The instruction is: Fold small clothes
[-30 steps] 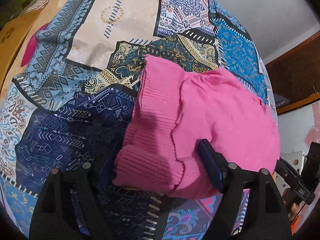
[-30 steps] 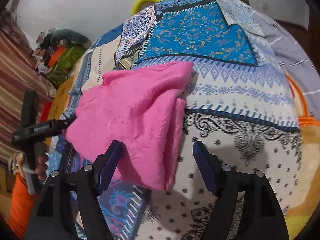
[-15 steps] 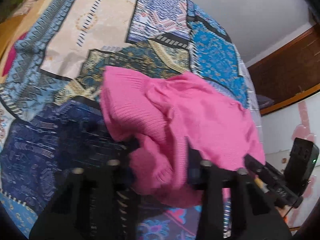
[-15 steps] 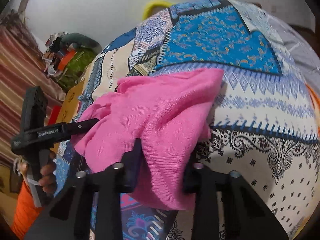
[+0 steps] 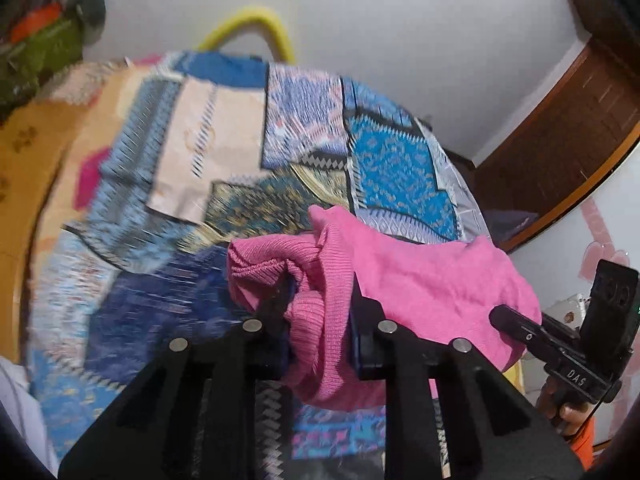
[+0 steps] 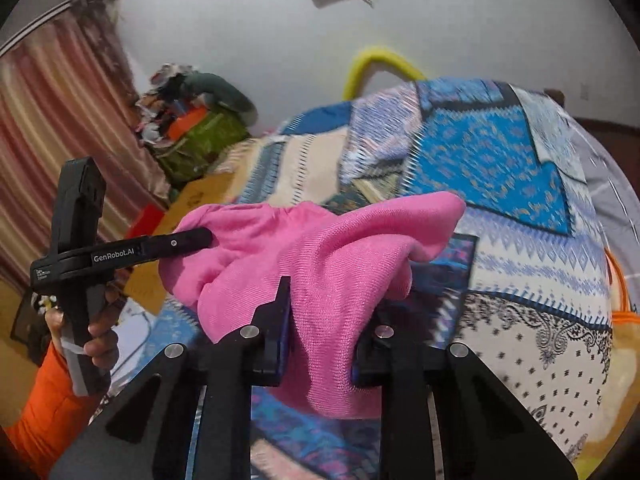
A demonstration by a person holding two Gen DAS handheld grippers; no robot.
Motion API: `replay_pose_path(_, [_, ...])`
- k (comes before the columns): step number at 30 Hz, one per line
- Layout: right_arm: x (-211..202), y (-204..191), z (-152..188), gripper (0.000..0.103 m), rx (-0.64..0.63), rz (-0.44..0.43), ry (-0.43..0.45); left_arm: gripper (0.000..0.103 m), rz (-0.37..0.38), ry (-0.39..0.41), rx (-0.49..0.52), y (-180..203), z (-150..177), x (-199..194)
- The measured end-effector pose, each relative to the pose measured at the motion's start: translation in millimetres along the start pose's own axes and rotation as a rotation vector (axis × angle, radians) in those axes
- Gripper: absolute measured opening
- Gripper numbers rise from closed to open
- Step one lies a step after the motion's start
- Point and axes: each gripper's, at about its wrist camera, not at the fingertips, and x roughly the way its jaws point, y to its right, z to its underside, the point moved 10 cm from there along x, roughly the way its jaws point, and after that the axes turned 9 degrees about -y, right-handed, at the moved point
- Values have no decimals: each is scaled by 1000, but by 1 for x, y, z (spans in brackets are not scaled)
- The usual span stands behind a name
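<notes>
Right gripper (image 6: 322, 320) pinches pink garment (image 6: 328, 248); bedspread (image 6: 520, 280) seemingly beneath.

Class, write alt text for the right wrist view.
The right gripper pinches a pink knitted garment above a patchwork bedspread. At left, a hand in an orange sleeve holds the left gripper, also on the garment.

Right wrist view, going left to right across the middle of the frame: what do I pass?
Striped curtain → left gripper, held in a hand → pink garment → patchwork bedspread → orange strap at the right edge.
</notes>
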Motion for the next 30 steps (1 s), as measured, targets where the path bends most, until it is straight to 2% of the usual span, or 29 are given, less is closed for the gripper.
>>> replay_pose_path(6, [2,-48,11,19,-70,-23,-4,22,-73,62,22,-23,27,-46])
replay_pose_path(11, [31,-65,42,19,-70,-42,-77,22,-104,29,-15,-59,67,-46])
replay_pose_path(16, [56,-62,78,19,-34,-43,-169,22,-73,-72,-102,-91,118,-19])
replay_pose_path(22, [60,-45,109,20,0,-19,-236,23,-70,-138,-114,-104,168,2])
replay_pose_path(27, [47,-35,118,20,-6,34,-232,31,-153,-126,-99,-113,182,0])
replay_pose_path(30, [35,-27,115,20,-25,88,-217,41,-215,-112,-76,-121,184,-7])
